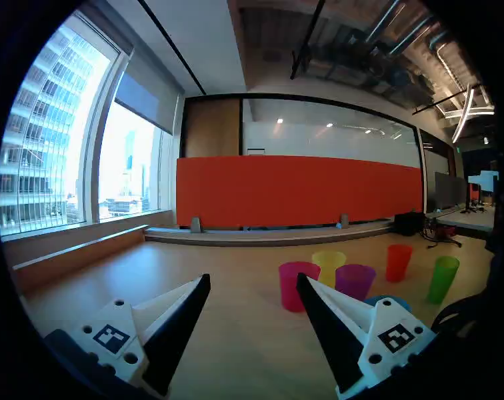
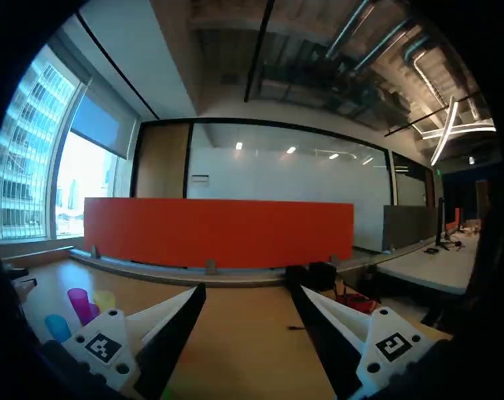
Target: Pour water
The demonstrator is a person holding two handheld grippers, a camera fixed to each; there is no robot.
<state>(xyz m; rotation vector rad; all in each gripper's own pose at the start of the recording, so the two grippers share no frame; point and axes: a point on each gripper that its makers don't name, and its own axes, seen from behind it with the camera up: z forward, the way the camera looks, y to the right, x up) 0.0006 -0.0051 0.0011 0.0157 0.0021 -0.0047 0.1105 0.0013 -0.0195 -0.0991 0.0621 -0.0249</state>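
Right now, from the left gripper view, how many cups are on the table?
6. Pink cup nearest, yellow cup behind it, purple cup right of pink, red cup farther back, green cup far right, blue cup half hidden behind the claw. Others may be hidden.

Desk (image 1: pixel 239 333) one, orange partition (image 1: pixel 299 190) one, pink cup (image 1: pixel 297 283) one, yellow cup (image 1: pixel 329 262) one, purple cup (image 1: pixel 355 280) one, red cup (image 1: pixel 399 261) one, green cup (image 1: pixel 444 279) one, blue cup (image 1: pixel 399 303) one, half hidden, drinkware total six
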